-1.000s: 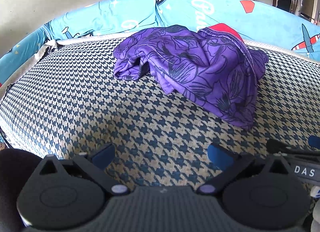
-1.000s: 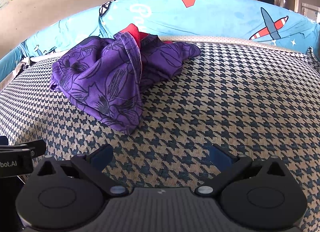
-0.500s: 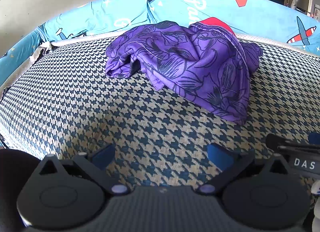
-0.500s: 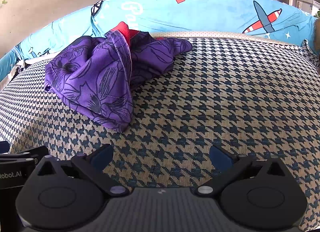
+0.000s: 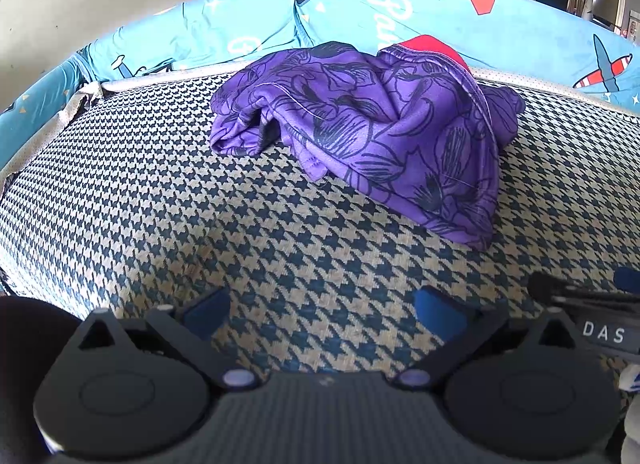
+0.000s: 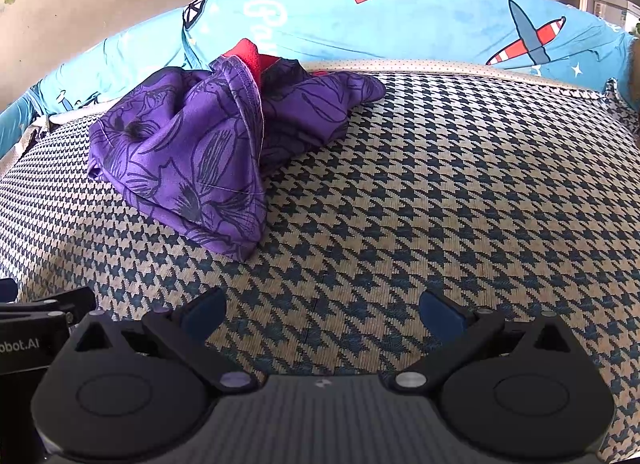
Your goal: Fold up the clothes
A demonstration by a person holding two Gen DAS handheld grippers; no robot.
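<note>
A: Garment (image 5: pixel 372 132)?
B: Crumpled in a purple heap with dark flower outlines, upper centre of the left view. Upper left in the right view (image 6: pixel 208 152). Lying on the houndstooth mat (image 5: pixel 200 224), close to its far edge.

A: Anything else in the heap?
B: A patch of red cloth (image 5: pixel 430 46) showing at the top, against the far side.

A: Behind the heap?
B: A blue cover (image 5: pixel 400 12) printed with planes and stars, across the top of both frames.

A: Left gripper (image 5: pixel 320 310)?
B: Bottom centre of its frame, jaws spread wide, nothing between them but mat. Well apart from the garment.

A: Right gripper (image 6: pixel 324 310)?
B: Same: jaws apart, empty, low in its frame. Garment up and to the left, not touched. Nearest corner of the cloth pointing down toward the lower middle of the frame.

A: Grippers visible to each other?
B: Yes. Part of the right one at the right edge of the left view, part of the left one at the lower left edge of the right view.
</note>
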